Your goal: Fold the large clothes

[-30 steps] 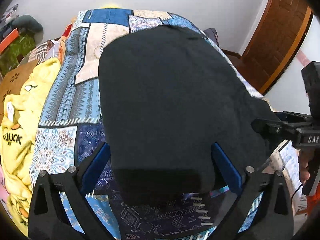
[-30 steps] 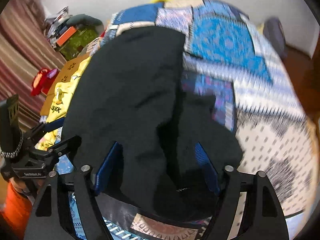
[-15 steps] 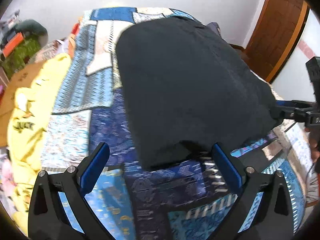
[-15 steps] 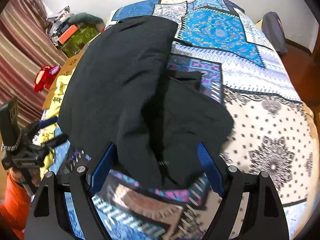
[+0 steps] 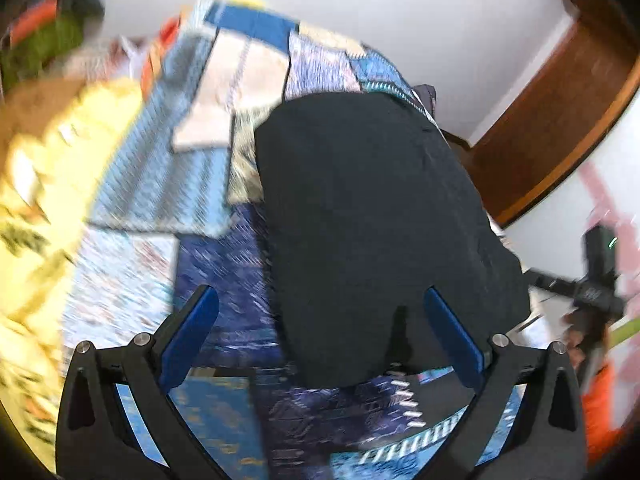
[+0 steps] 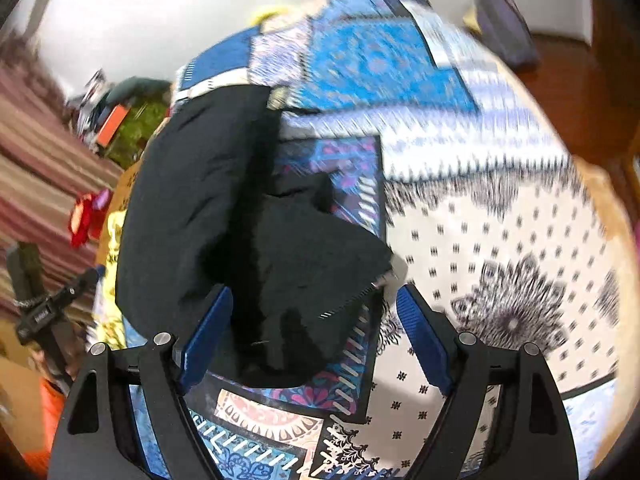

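Note:
A large black garment [image 5: 372, 216] lies spread lengthwise on a patchwork bedspread [image 5: 160, 184]. My left gripper [image 5: 320, 320] is open and empty, hovering over the garment's near left edge. In the right wrist view the garment [image 6: 208, 216] has a rumpled flap [image 6: 316, 256] folded out to the right. My right gripper [image 6: 316, 320] is open and empty, just above that flap's near hem. Each view shows the other gripper at its edge: the right gripper [image 5: 588, 284] and the left gripper [image 6: 44, 312].
A yellow printed garment [image 5: 36, 208] lies along the bed's left side. A wooden door [image 5: 560, 92] stands at the right. Cluttered items [image 6: 120, 120] and striped curtains [image 6: 28, 184] are beyond the bed's left side. A dark pillow [image 6: 504, 32] sits at the far corner.
Both grippers have pulled back from the garment, which now lies on the bed, and both views are blurred by motion. The left view has swung so the garment sits further right.

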The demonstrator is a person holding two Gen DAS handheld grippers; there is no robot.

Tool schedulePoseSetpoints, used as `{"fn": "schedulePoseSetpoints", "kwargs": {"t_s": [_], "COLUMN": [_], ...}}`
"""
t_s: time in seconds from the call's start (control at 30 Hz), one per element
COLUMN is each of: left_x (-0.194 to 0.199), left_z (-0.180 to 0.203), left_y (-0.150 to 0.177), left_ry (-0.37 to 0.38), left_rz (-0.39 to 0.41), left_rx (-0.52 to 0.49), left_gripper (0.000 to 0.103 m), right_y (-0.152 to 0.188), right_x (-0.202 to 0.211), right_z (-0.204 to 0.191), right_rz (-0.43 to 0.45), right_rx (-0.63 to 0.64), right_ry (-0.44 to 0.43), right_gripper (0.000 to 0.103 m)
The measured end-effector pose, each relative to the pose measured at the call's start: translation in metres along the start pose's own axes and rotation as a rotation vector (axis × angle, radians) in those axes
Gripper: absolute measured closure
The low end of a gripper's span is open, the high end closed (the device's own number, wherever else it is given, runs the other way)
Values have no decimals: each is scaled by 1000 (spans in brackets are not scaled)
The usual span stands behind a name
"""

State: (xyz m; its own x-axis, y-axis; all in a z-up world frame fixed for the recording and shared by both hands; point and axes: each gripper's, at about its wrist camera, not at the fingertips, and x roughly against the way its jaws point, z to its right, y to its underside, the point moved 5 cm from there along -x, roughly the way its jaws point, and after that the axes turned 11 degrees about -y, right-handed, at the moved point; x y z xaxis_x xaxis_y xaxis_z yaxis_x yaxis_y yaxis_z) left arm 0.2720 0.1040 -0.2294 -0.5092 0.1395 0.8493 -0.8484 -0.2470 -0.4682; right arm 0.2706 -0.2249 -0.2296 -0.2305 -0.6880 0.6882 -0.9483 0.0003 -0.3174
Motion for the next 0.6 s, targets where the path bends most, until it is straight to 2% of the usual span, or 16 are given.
{"fn": "schedulePoseSetpoints", "kwargs": {"t_s": [0.1, 0.23, 0.47, 0.6], "left_x": [-25, -46, -72, -83], "left_z": [-7, -8, 7, 8], "left_y": [1, -5, -28, -35], "left_ry": [84, 236, 326, 348], "left_rz": [-75, -132, -180, -196], "left_rx": [97, 197, 227, 240], "left_gripper": [0, 0, 0, 0], "right_y": [4, 1, -18, -27], "right_x": [-14, -34, -62, -70], "right_z": [11, 16, 5, 7], "right_rz": [-32, -67, -73, -68], "right_rx": [-45, -68, -49, -74], "right_ry": [-21, -66, -128, -202], "right_gripper": [21, 22, 19, 21]}}
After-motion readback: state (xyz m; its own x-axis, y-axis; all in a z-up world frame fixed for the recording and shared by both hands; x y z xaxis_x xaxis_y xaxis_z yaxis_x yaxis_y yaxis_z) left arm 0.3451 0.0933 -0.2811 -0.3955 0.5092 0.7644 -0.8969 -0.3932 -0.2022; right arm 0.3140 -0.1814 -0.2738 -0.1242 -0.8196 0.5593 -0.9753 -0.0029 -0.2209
